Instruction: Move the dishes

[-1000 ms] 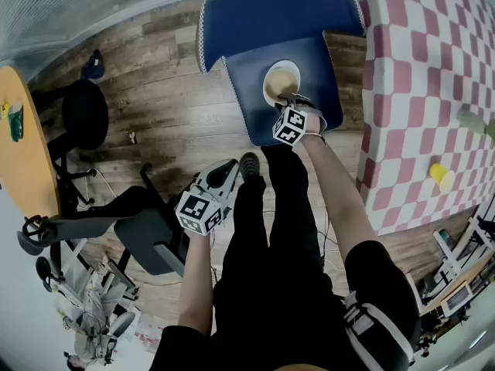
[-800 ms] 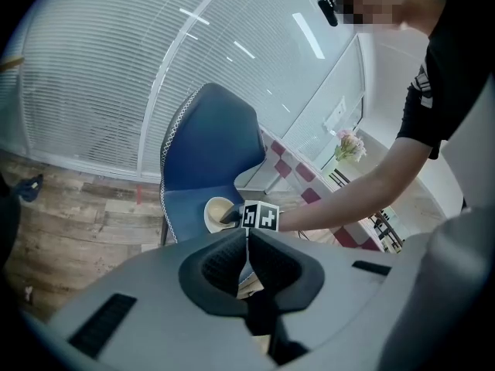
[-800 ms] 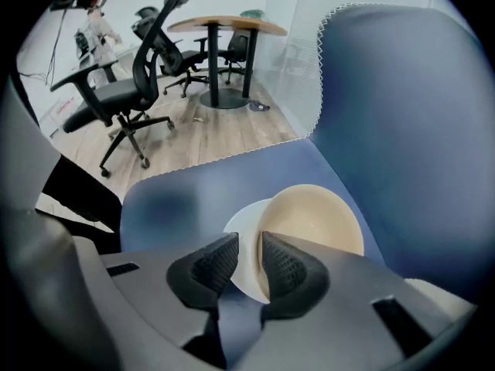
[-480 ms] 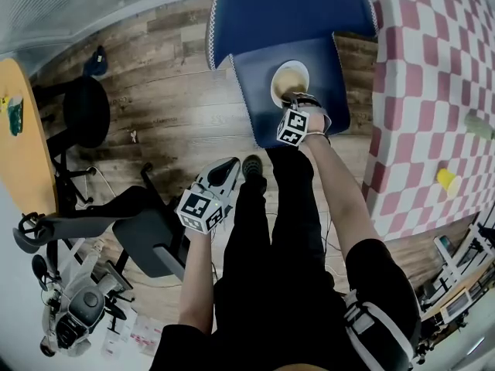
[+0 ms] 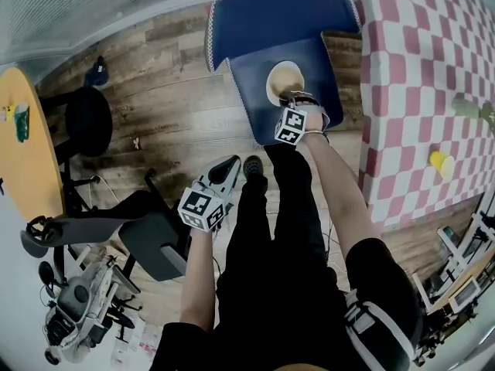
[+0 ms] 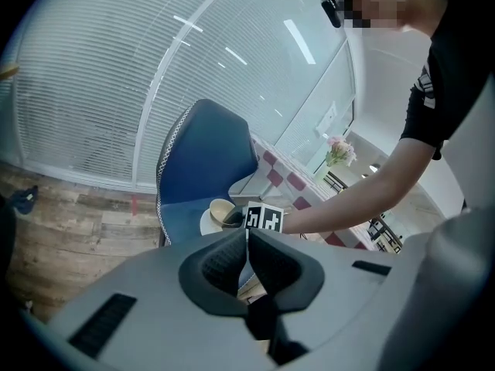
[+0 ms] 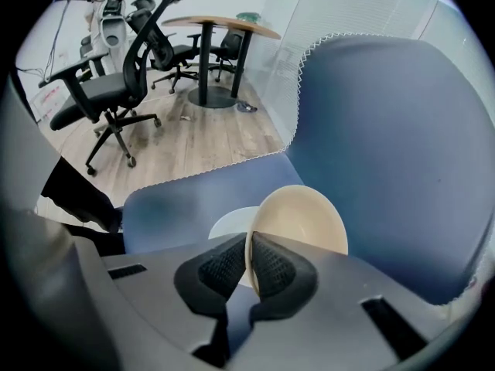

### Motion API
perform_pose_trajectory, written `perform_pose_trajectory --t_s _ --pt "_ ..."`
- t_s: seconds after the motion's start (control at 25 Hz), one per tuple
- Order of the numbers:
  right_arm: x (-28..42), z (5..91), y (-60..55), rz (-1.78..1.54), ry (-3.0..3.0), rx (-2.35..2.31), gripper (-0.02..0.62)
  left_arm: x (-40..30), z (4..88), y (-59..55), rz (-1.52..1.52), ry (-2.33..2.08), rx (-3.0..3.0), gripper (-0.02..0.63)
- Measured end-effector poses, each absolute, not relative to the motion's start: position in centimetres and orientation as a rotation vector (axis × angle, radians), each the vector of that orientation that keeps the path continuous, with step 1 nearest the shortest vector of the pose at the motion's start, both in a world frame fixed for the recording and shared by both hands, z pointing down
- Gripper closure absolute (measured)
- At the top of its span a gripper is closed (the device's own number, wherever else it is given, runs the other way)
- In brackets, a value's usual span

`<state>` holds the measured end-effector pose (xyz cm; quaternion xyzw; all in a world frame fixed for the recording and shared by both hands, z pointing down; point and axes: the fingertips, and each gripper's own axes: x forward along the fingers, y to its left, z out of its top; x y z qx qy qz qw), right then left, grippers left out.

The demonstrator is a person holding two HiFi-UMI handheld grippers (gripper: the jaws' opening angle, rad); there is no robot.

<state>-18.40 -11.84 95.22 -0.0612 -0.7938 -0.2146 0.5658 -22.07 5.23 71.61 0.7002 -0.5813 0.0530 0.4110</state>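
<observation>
A cream bowl (image 7: 305,221) hangs tilted over the seat of a blue chair (image 7: 186,199), its rim pinched between the jaws of my right gripper (image 7: 249,263). Under it a white plate (image 7: 232,221) lies on the seat. From the head view the cream bowl (image 5: 285,81) sits just beyond the right gripper (image 5: 294,103), over the blue chair (image 5: 255,91). My left gripper (image 5: 229,168) hangs low by the person's leg, jaws shut with nothing between them. Its own view shows the left gripper (image 6: 247,247) pointing toward the cream bowl (image 6: 223,209).
A table with a red-and-white checked cloth (image 5: 418,91) stands to the right, bearing a yellow cup (image 5: 439,161) and a green thing (image 5: 465,108). A black office chair (image 5: 147,234) is at the lower left. A round wooden table (image 5: 27,153) lies far left.
The right gripper keeps its hold on the bowl over the seat. The view shifted slightly right and back; the left gripper has barely moved.
</observation>
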Motion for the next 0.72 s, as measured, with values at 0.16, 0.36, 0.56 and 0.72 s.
perform_pose_trajectory --t_s 0.16,0.36,0.56,0.72 --pt "-17.4 92.1 -11.5 -0.506 -1.86 -0.106 0.566 -21.5 69.0 5.9 0.133 -1.445 1.793 0.577" --pt "-16.3 87.9 -10.7 -0.52 -1.853 -0.068 0.566 -20.7 65.7 7.3 0.141 -1.421 1.838 0.577" --pt "-15.5 84.6 -8.9 -0.526 -1.855 -0.029 0.566 -20.7 63.2 9.1 0.148 -1.41 1.877 0.577" --pt "-14.7 81.7 -7.5 -0.538 -1.856 -0.007 0.566 -20.3 61.5 10.1 0.142 -1.402 1.91 0.577"
